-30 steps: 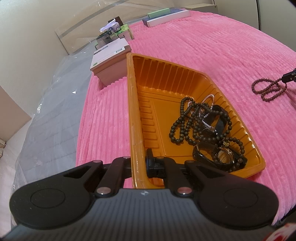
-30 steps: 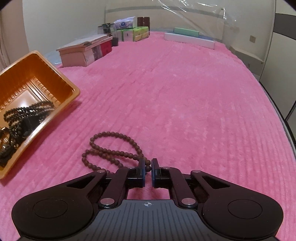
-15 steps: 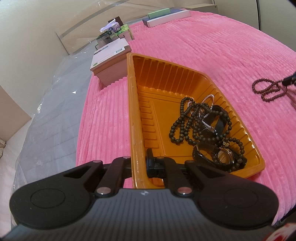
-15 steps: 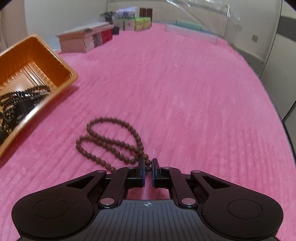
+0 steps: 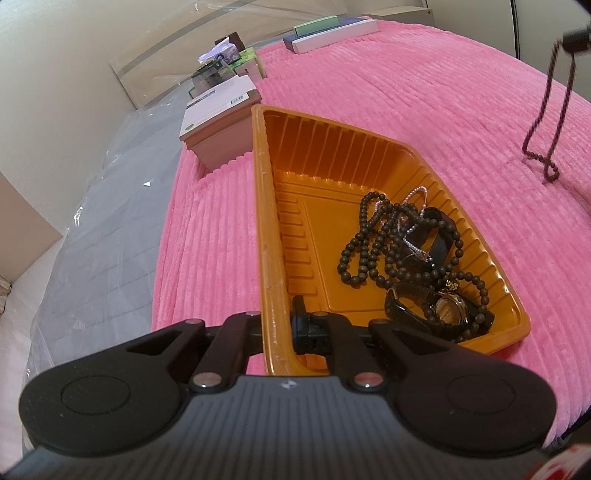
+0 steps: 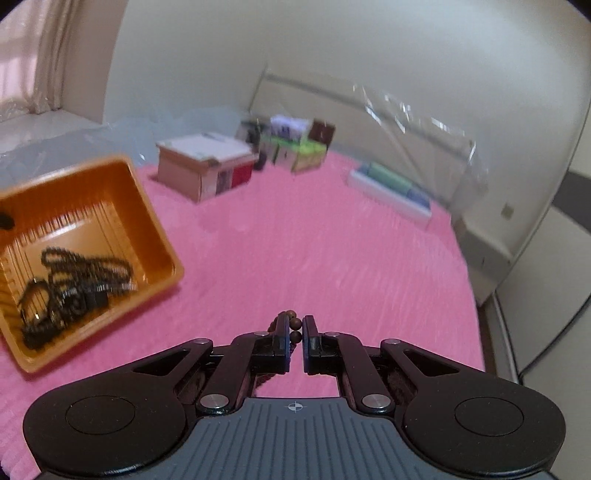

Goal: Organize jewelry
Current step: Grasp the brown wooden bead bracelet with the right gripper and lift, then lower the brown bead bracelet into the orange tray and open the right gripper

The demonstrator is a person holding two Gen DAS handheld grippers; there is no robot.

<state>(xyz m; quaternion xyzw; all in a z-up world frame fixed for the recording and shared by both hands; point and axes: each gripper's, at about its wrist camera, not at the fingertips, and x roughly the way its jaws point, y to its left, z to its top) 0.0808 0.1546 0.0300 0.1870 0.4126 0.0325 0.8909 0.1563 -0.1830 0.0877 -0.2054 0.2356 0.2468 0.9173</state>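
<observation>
The left hand-held gripper (image 5: 282, 314) is clamped on the near wall of the orange tray (image 5: 266, 206), one finger inside and one outside. Just ahead of it and to its right, inside the tray, lie a black bead necklace (image 5: 373, 240) and a watch (image 5: 447, 310) in a tangle. The right hand-held gripper (image 6: 294, 330) is pinched narrow on a brown bead string (image 5: 546, 122), which hangs above the pink ribbed bedspread (image 5: 424, 103); the tray sits to its left. Farther ahead of both stands a cardboard box (image 5: 218, 122), then small cartons (image 6: 295, 144) and flat boxes (image 5: 332, 29) by the plastic-wrapped headboard (image 6: 406, 114) and cream wall (image 6: 332, 44).
</observation>
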